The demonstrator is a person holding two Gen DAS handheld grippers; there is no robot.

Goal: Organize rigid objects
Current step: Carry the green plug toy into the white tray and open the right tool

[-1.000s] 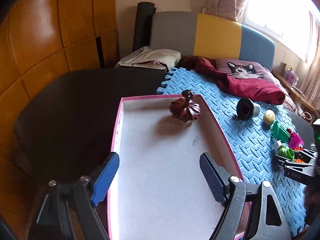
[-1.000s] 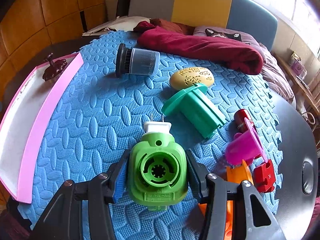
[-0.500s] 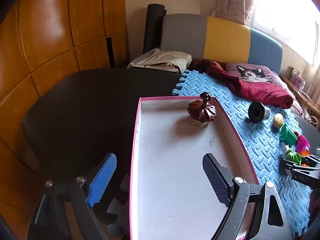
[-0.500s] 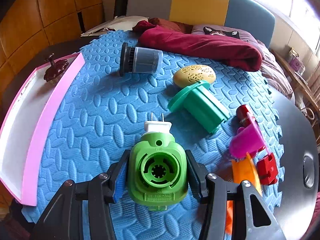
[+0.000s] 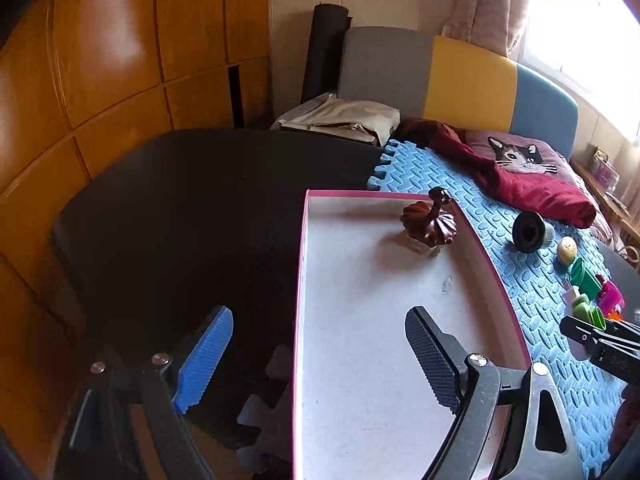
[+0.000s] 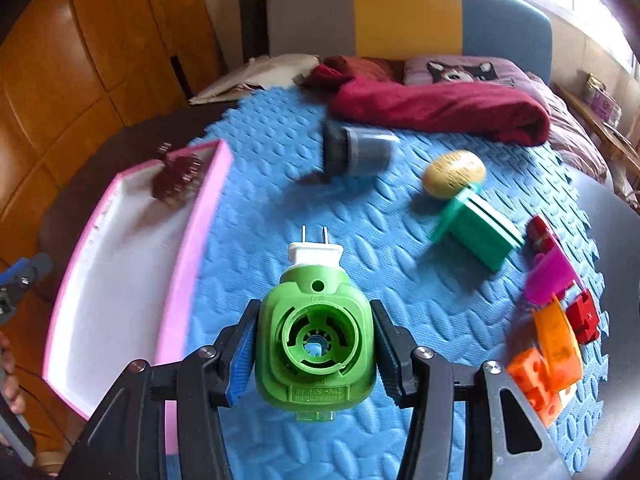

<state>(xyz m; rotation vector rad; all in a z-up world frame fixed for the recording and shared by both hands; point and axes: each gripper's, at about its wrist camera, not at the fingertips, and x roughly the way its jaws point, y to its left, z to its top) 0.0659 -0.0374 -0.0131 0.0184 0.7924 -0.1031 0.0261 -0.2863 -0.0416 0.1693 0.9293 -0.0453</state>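
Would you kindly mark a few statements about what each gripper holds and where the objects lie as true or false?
1. The right gripper is closed on the green plug-in device. True.
2. The left gripper holds the dark brown ornament. False: its fingers stand open with nothing between them, and the ornament sits apart in the tray.
3. The dark brown ornament is the only thing in the pink-rimmed tray. True.
4. The yellow oval piece lies in the tray. False: it lies on the blue foam mat, beside the teal piece.
5. The grey cylinder stands upright. False: it lies on its side on the mat.
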